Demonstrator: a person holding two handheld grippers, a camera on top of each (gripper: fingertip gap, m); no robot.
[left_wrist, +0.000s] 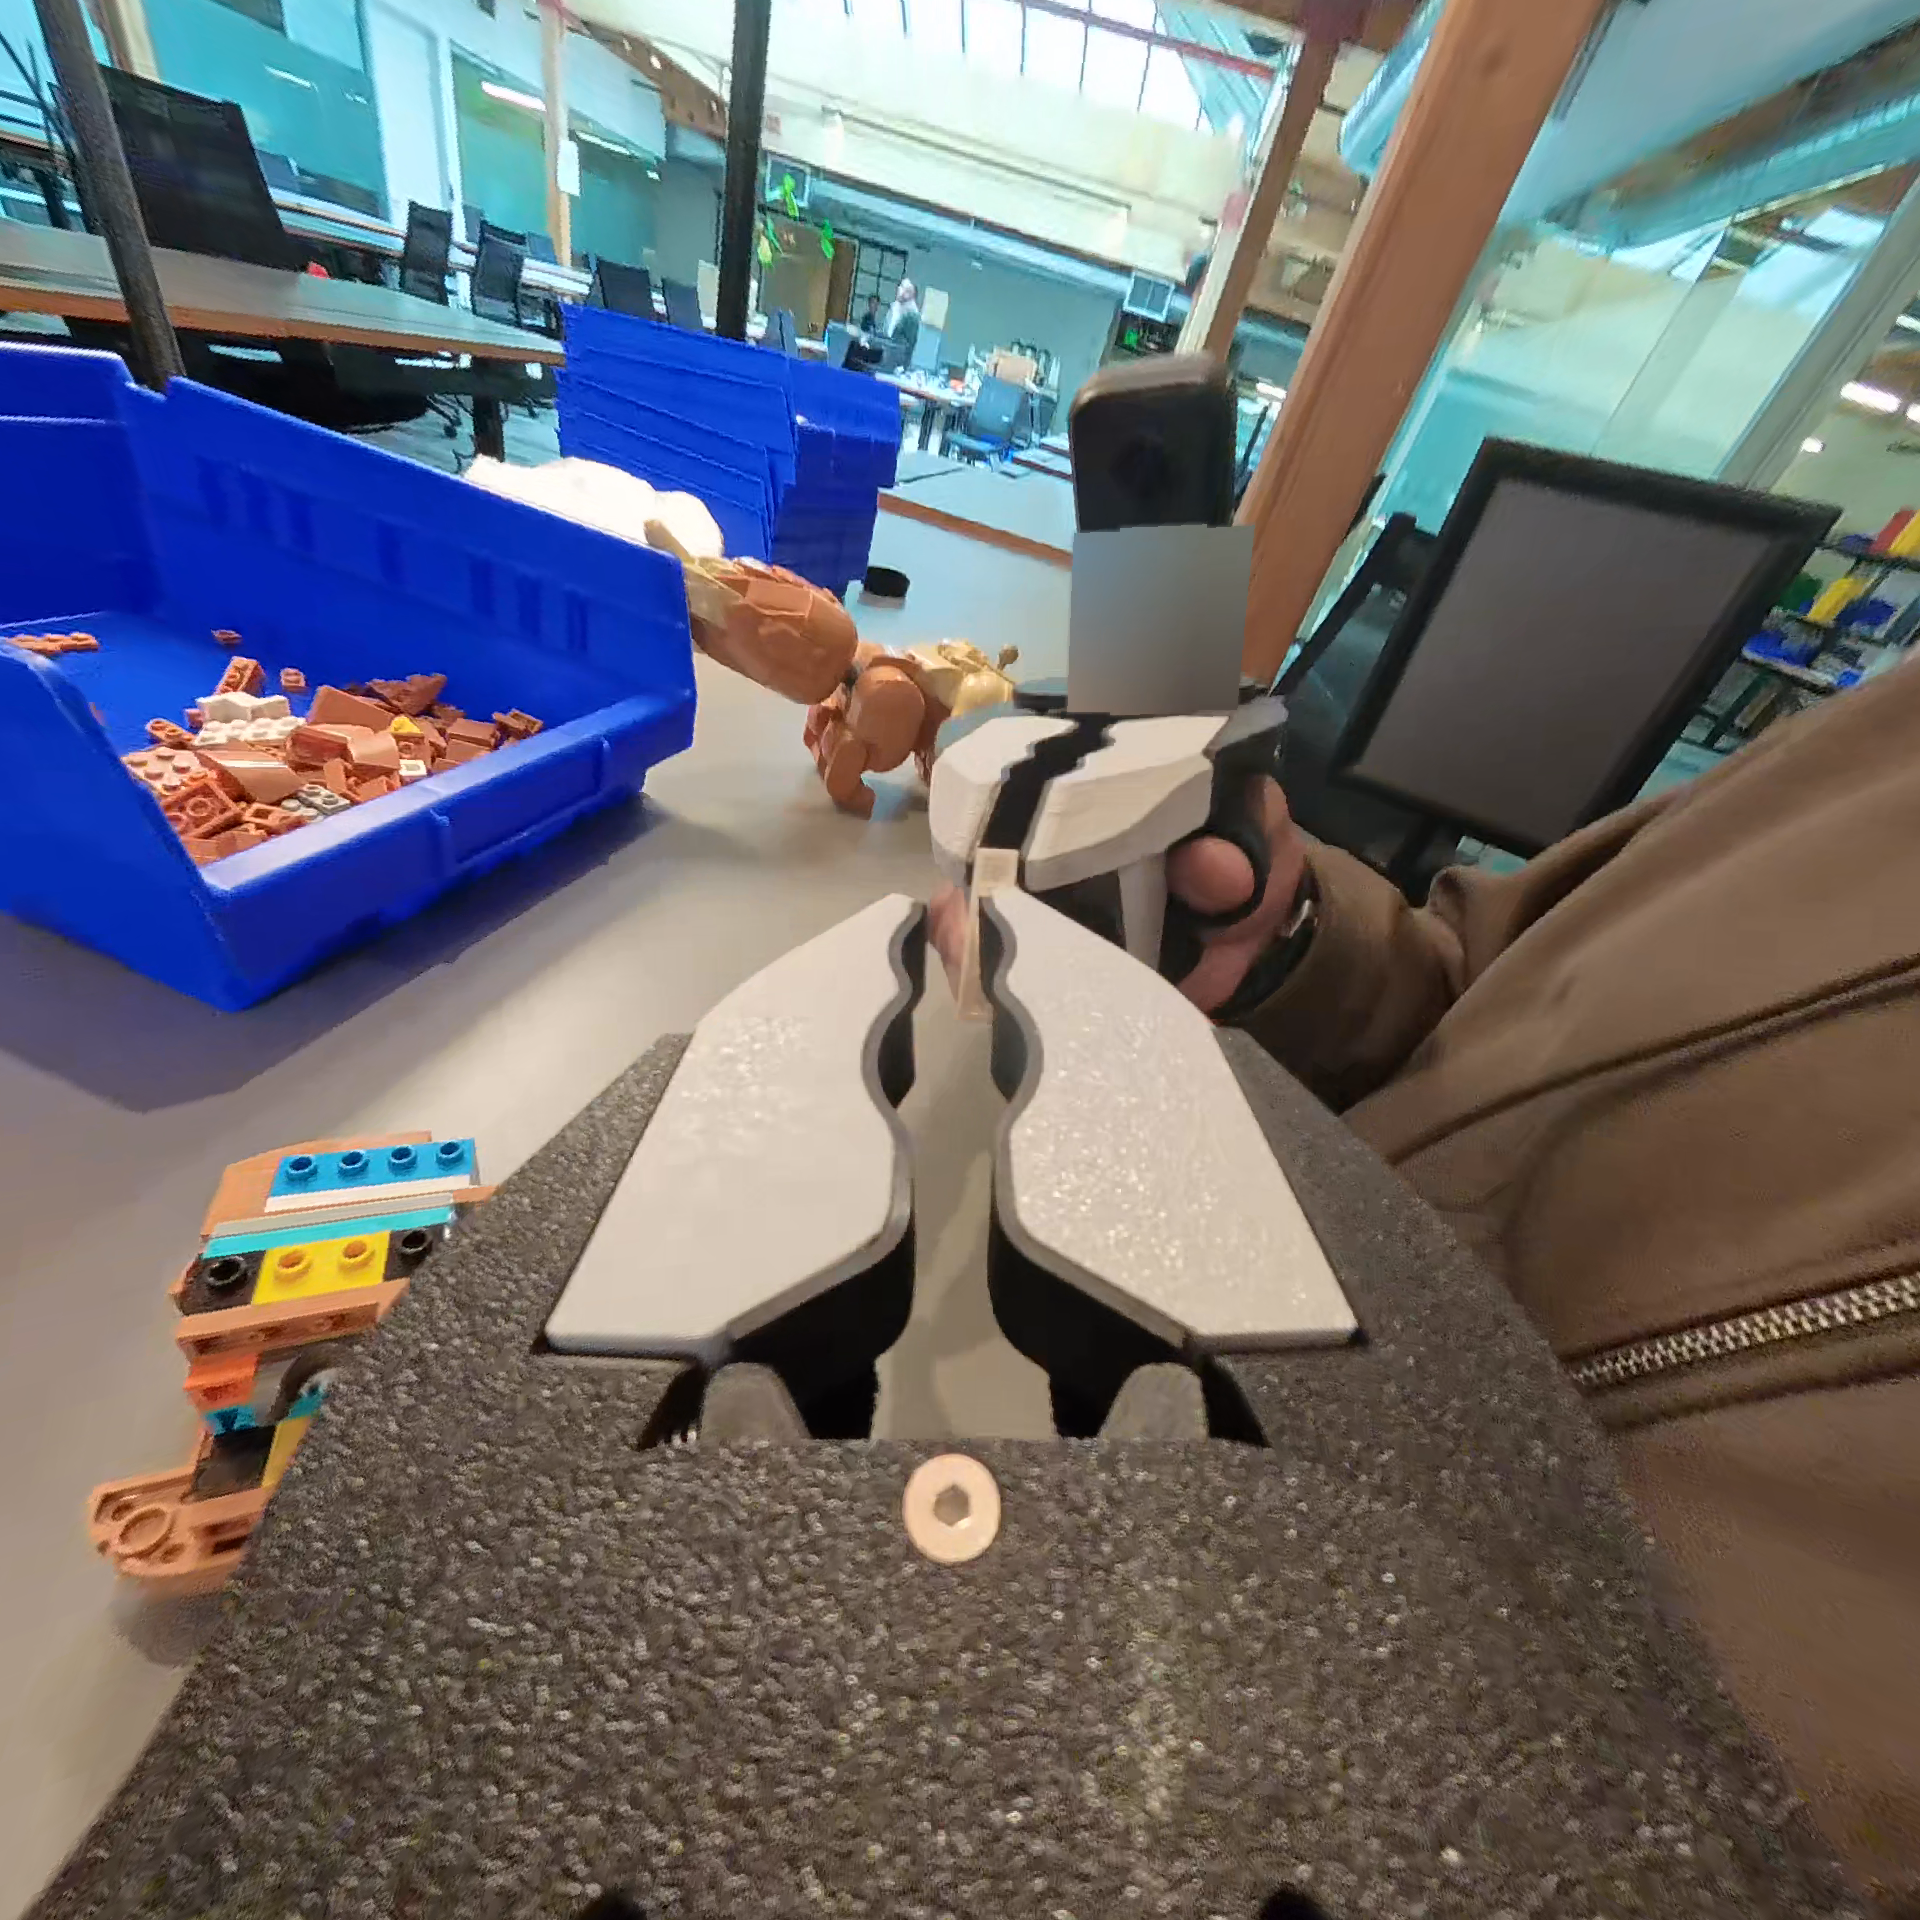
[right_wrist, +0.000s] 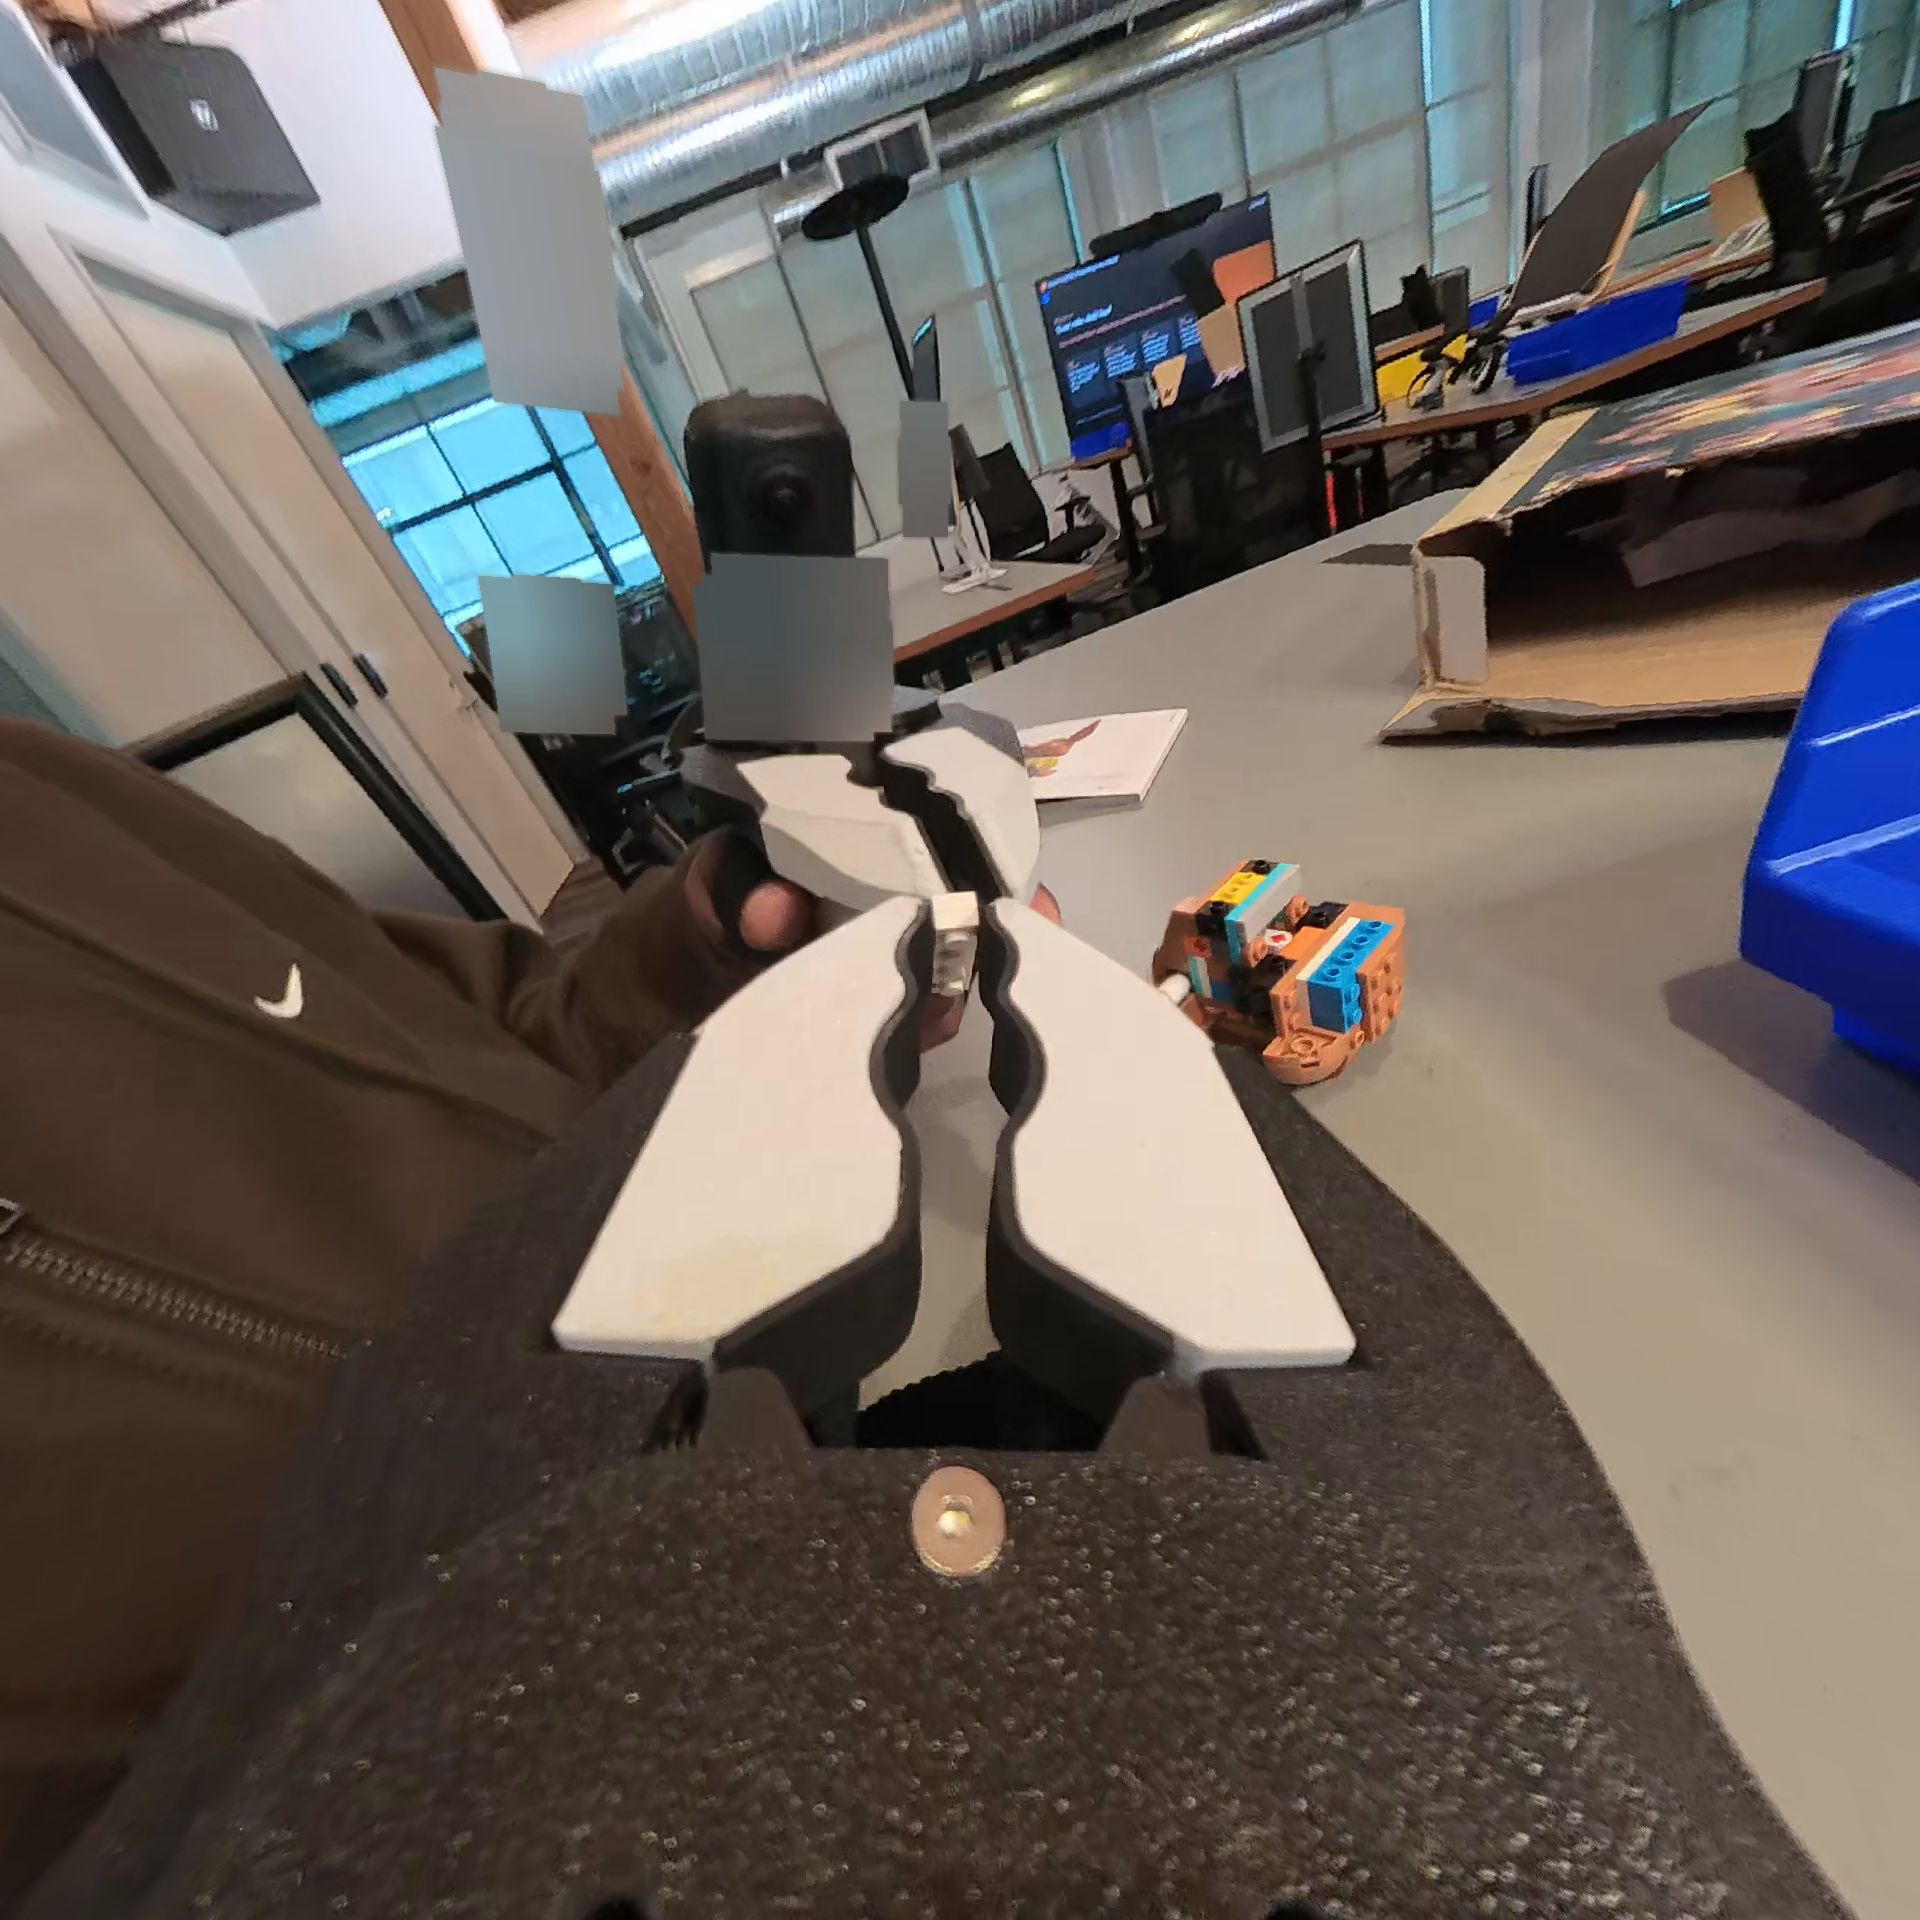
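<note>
Facing each other above the grey desk (left_wrist: 644, 935), the two claws are held tip to tip by a person in a brown jacket (left_wrist: 1662, 1091). The left claw (left_wrist: 954, 920) is nearly closed, and a thin pale brick piece (left_wrist: 974, 966) is seen between its tips; the same piece (right_wrist: 954, 940) is seen between the tips of the right claw (right_wrist: 956, 925), whose fingers are also almost together. It cannot be told which claw really grips the piece and which only touches it.

A small model of coloured bricks (left_wrist: 301, 1320), in tan, blue, yellow and black, is lying on the desk just beside the left claw, on its outer side; in the right wrist view the same model (right_wrist: 1288, 966) is found near the claw tips. A blue bin (left_wrist: 343, 665) with loose brown and white bricks is placed farther from the left claw, beyond the model. Behind the bin, a brown brick figure (left_wrist: 831, 665) is lying on the desk. A flattened cardboard box (right_wrist: 1610, 634) and a thin booklet (right_wrist: 1107, 753) are seen well apart from the claws.
</note>
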